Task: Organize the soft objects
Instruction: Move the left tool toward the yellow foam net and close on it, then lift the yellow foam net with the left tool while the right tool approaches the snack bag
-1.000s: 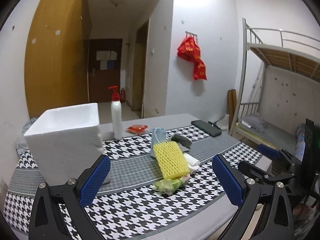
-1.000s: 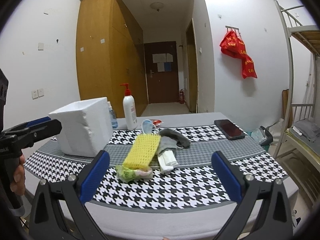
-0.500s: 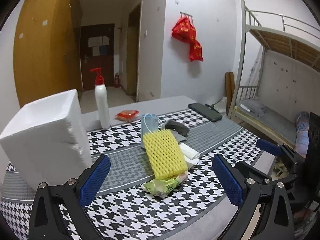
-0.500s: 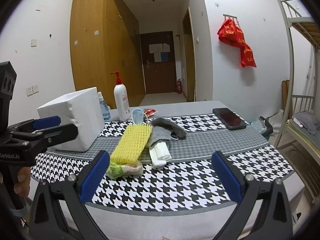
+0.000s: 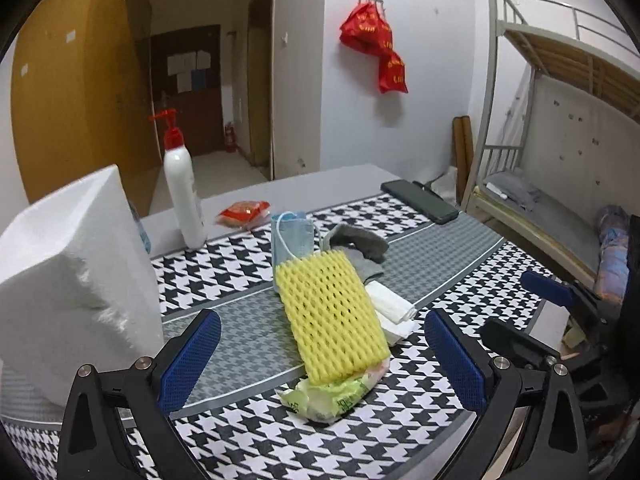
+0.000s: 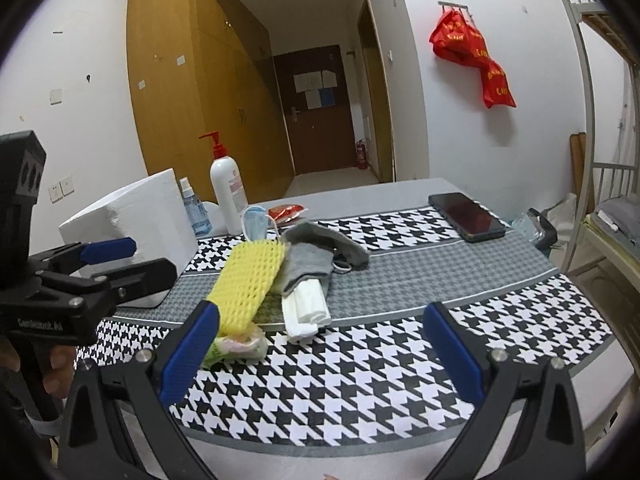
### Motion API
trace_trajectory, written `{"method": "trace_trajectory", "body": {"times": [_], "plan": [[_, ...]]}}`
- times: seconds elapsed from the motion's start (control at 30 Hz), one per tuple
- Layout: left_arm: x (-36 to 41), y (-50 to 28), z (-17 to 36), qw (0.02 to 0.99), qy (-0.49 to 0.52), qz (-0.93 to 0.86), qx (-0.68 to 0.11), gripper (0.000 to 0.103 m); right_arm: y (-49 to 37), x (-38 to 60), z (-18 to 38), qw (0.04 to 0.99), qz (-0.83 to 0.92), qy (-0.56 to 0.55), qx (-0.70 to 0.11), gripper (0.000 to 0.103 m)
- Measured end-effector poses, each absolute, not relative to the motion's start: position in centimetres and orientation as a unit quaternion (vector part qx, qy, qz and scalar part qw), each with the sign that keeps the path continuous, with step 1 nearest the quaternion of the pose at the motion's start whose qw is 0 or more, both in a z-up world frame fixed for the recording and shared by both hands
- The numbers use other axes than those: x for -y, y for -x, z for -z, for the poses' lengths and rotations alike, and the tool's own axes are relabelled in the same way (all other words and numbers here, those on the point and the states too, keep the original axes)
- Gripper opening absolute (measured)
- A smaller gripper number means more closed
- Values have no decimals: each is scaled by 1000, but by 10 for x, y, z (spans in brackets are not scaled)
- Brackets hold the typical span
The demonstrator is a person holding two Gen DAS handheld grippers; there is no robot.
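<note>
A pile of soft things lies mid-table: a yellow foam net sleeve (image 5: 332,316) (image 6: 248,280) on a green wipes pack (image 5: 330,396) (image 6: 236,346), a blue face mask (image 5: 292,236) (image 6: 256,222), grey socks (image 5: 360,252) (image 6: 316,256) and folded white tissue (image 5: 390,306) (image 6: 306,310). A white foam box (image 5: 68,280) (image 6: 136,220) stands at the left. My left gripper (image 5: 320,360) is open and empty, just short of the wipes pack. My right gripper (image 6: 320,356) is open and empty, in front of the pile.
A white pump bottle (image 5: 182,188) (image 6: 228,188), a small blue spray bottle (image 6: 194,210) and a red packet (image 5: 242,212) stand behind the pile. A black phone (image 5: 420,202) (image 6: 466,216) lies at the far right. The houndstooth cloth (image 6: 360,368) covers the table; a bunk bed (image 5: 560,120) stands right.
Both grippers have moved forward toward the pile, which now looks larger and nearer; the left view has swung right, pushing the foam box to the left edge. Both stay open.
</note>
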State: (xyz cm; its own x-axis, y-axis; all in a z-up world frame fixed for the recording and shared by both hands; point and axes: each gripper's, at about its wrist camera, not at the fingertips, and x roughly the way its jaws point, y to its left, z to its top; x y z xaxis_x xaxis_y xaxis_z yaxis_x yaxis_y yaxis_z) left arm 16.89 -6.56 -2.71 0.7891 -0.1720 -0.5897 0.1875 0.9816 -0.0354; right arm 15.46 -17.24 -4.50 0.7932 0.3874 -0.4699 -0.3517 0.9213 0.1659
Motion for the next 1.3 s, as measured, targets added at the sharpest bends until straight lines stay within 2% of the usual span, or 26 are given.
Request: {"method": "trace_trajectory", "body": {"times": [0.6, 0.8, 1.03, 1.17, 1.3], "plan": [[66, -236, 73, 915, 43, 92, -391, 101, -183, 177, 51, 938, -194, -10, -287, 103], [72, -241, 78, 918, 25, 96, -385, 100, -192, 177, 60, 928, -205, -20, -312, 103], [72, -247, 91, 910, 22, 99, -402, 79, -195, 172, 64, 918, -226, -18, -325, 103], [69, -242, 86, 921, 23, 97, -377, 71, -194, 169, 63, 916, -236, -6, -323, 103], [63, -237, 77, 925, 38, 115, -360, 54, -197, 168, 64, 913, -241, 0, -328, 103]]}}
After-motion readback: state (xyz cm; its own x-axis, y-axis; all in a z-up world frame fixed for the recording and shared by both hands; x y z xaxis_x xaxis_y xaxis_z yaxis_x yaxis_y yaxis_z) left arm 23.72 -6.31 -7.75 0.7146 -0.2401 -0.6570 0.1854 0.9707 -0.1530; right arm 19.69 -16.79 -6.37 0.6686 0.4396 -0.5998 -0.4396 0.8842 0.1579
